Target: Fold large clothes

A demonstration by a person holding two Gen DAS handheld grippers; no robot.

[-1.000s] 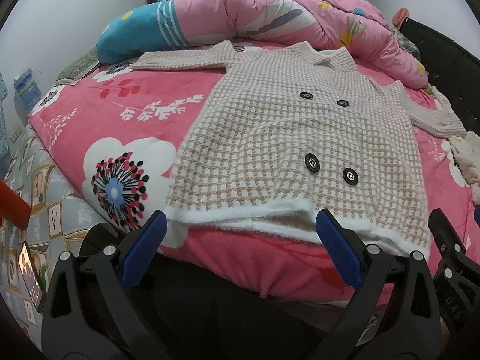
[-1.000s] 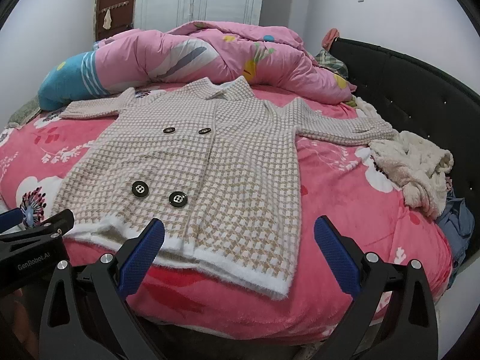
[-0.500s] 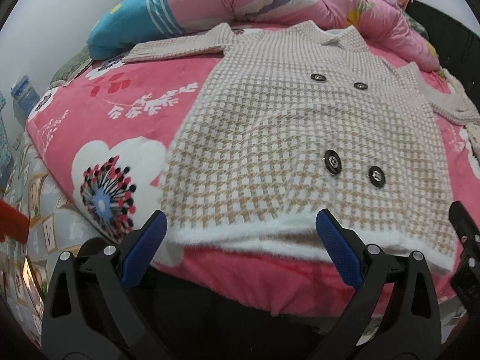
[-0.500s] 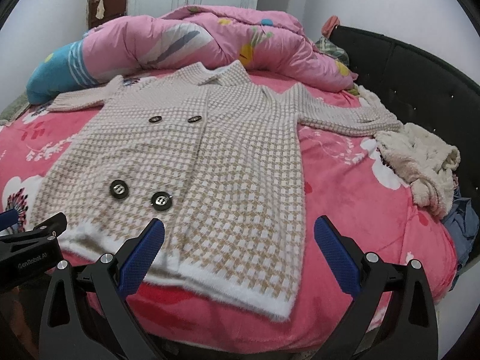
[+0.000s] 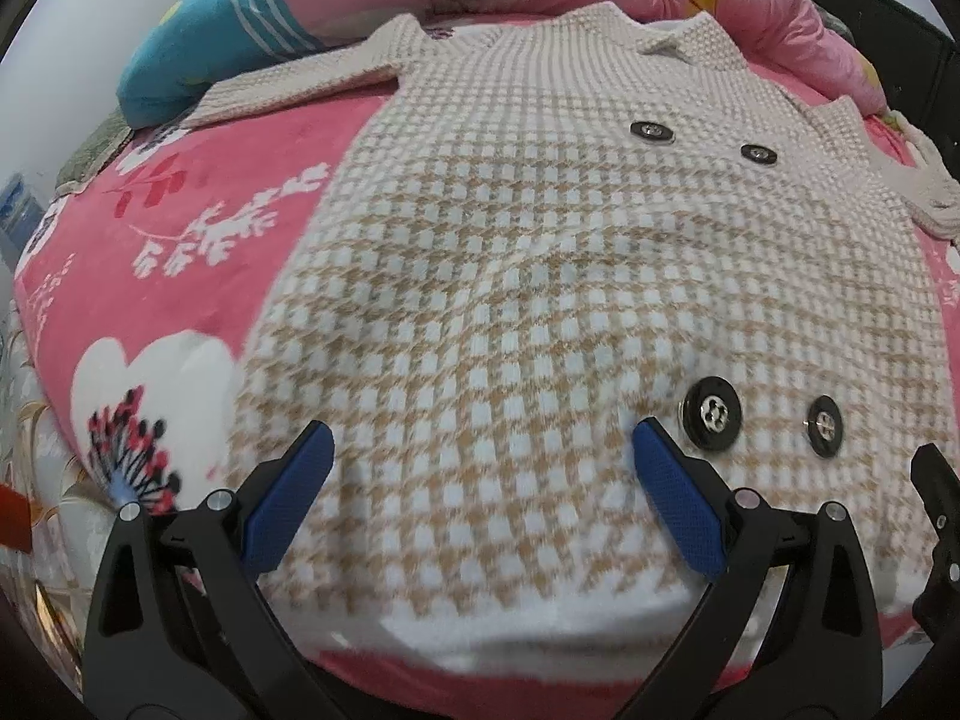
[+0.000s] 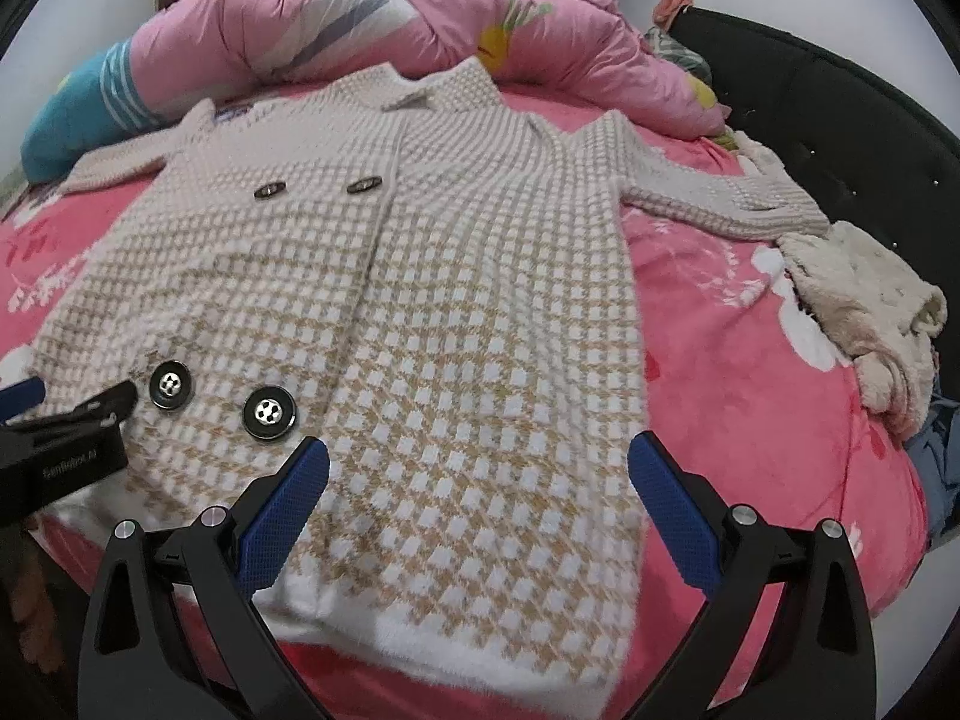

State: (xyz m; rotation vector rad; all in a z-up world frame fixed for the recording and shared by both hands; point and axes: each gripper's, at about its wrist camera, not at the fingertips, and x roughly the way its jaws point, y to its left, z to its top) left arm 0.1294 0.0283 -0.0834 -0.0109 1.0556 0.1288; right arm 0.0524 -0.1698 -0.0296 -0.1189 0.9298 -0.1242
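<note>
Coat [image 6: 456, 312] laid flat on the bed [image 6: 738, 360], hem nearest me.

Behind its collar I see the rolled quilt [image 6: 420, 18]; a crumpled garment [image 6: 870, 312] lies beside its sleeve, and the headboard [image 6: 840, 138] stands beyond that.

- A home bedroom.
- Bed under a pink floral fleece blanket [image 6: 720, 372].
- Rumpled pink patterned quilt [image 6: 420, 18] at its far side.
- Black padded headboard [image 6: 840, 120] with studs.
</note>
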